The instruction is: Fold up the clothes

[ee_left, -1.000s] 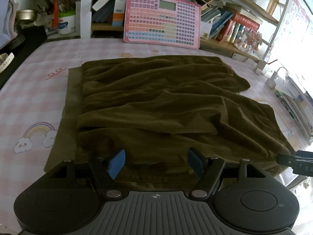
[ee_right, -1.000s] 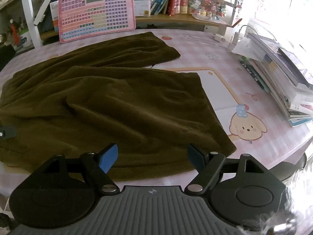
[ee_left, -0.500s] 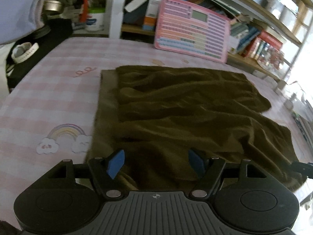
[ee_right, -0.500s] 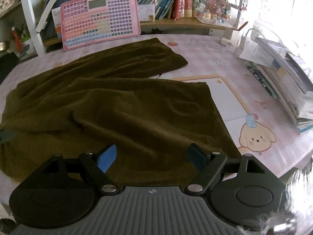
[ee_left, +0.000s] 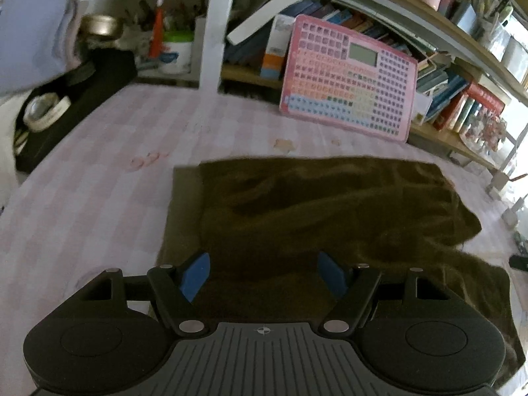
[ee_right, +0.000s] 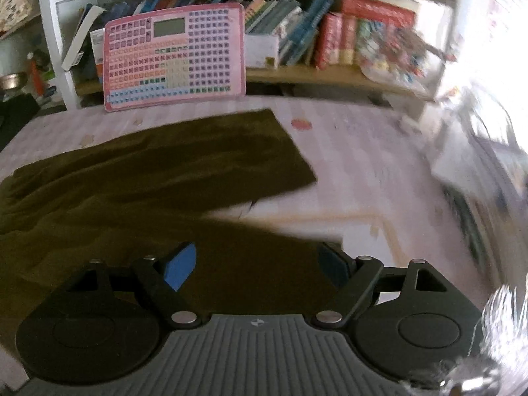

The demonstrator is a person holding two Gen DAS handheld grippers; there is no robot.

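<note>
A dark olive-brown pair of trousers [ee_left: 330, 217] lies spread flat and wrinkled on the pink checked tablecloth [ee_left: 99, 178]. My left gripper [ee_left: 264, 272] is open and empty, hovering over the waist end of the garment. In the right wrist view the trousers [ee_right: 148, 178] show two legs reaching right, the far leg ending near the table's middle. My right gripper [ee_right: 254, 265] is open and empty above the near leg, close to its hem. Both views are blurred by motion.
A pink keyboard toy [ee_left: 349, 76] leans on the bookshelf at the table's back; it also shows in the right wrist view [ee_right: 175, 56]. Books [ee_right: 346, 39] fill the shelf. A black bag with tape rolls [ee_left: 59, 109] sits at the left. Stacked books lie at the right edge [ee_right: 468, 217].
Both grippers have moved forward over the trousers, from the near edge toward the middle of the table. The left view also swung left. Both stayed open and empty.
</note>
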